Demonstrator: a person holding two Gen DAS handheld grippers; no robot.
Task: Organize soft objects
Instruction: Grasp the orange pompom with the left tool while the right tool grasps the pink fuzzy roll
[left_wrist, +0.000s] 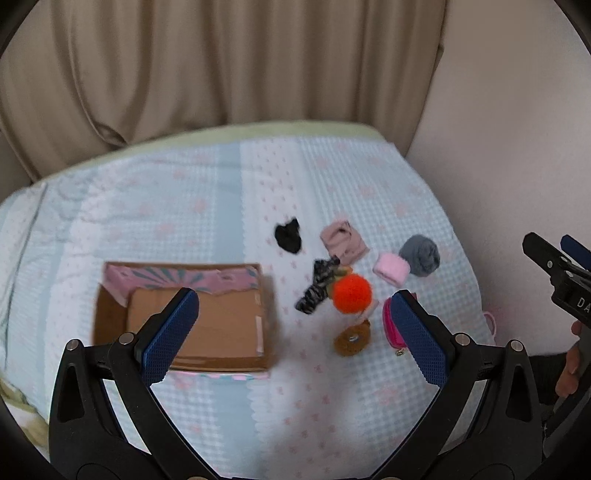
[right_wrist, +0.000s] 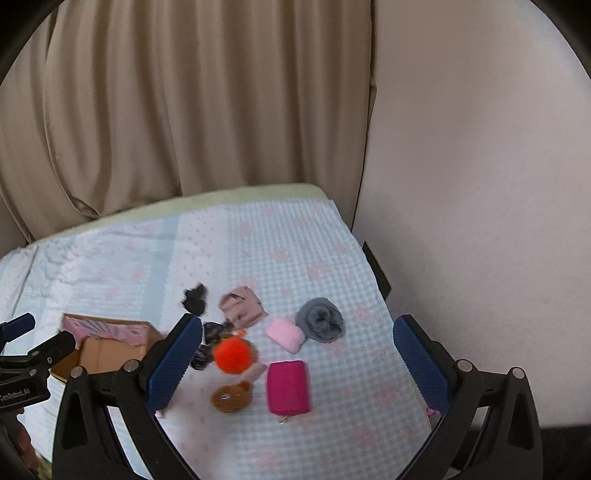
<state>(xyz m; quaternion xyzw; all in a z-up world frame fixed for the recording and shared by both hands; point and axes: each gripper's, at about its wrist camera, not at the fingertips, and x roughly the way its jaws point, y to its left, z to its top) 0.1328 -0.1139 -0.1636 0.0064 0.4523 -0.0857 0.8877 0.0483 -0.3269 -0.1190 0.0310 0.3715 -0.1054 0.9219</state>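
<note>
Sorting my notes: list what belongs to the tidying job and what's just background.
Job: cardboard box, orange pompom, magenta pouch, pink roll, grey roll, brown bear charm, black sock.

Background: curtain, wall, bedspread.

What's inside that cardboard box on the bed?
The cardboard box shows only bare brown floor; the left hand-held gripper finger covers part of it. Near corners stay hidden.
</note>
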